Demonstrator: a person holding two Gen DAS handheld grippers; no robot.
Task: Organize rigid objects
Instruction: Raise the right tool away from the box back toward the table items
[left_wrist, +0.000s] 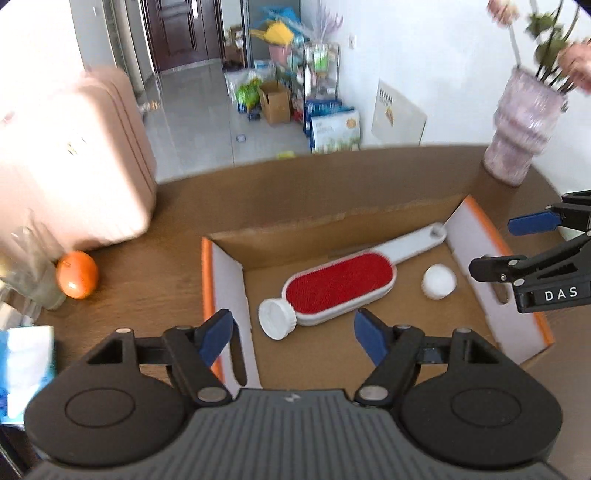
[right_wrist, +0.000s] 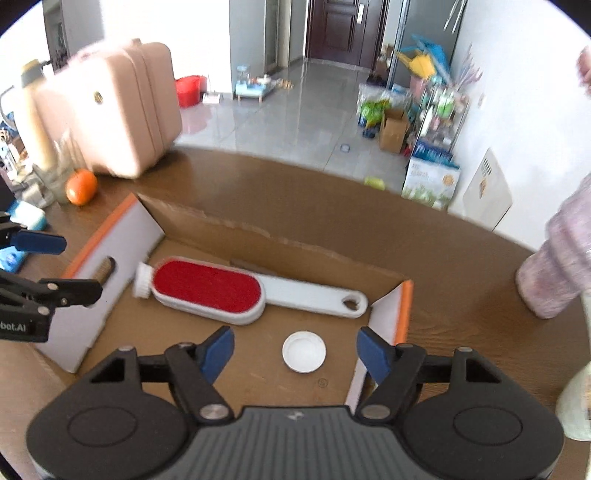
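A low cardboard box (left_wrist: 306, 229) (right_wrist: 229, 225) with orange-edged flaps lies open on the brown table. Inside it rests a white lint brush with a red pad (left_wrist: 340, 282) (right_wrist: 207, 286), a ribbed white cap (left_wrist: 276, 318) (right_wrist: 142, 280) at the brush's head end, and a loose white lid (left_wrist: 439, 280) (right_wrist: 304, 350). My left gripper (left_wrist: 293, 338) hovers open above the box's near side, nothing between its blue pads. My right gripper (right_wrist: 295, 350) (left_wrist: 495, 245) also stands open over the lid, holding nothing. In the right wrist view the left gripper (right_wrist: 70, 266) shows at the left edge.
An orange (left_wrist: 77, 274) (right_wrist: 81, 186) lies left of the box by a clear glass (left_wrist: 31, 273). A pink suitcase (left_wrist: 74, 155) (right_wrist: 114, 107) stands behind. A purple ribbed vase (left_wrist: 521, 122) (right_wrist: 561, 266) with stems sits at the right, and a blue-white tissue pack (left_wrist: 27, 369) at the left.
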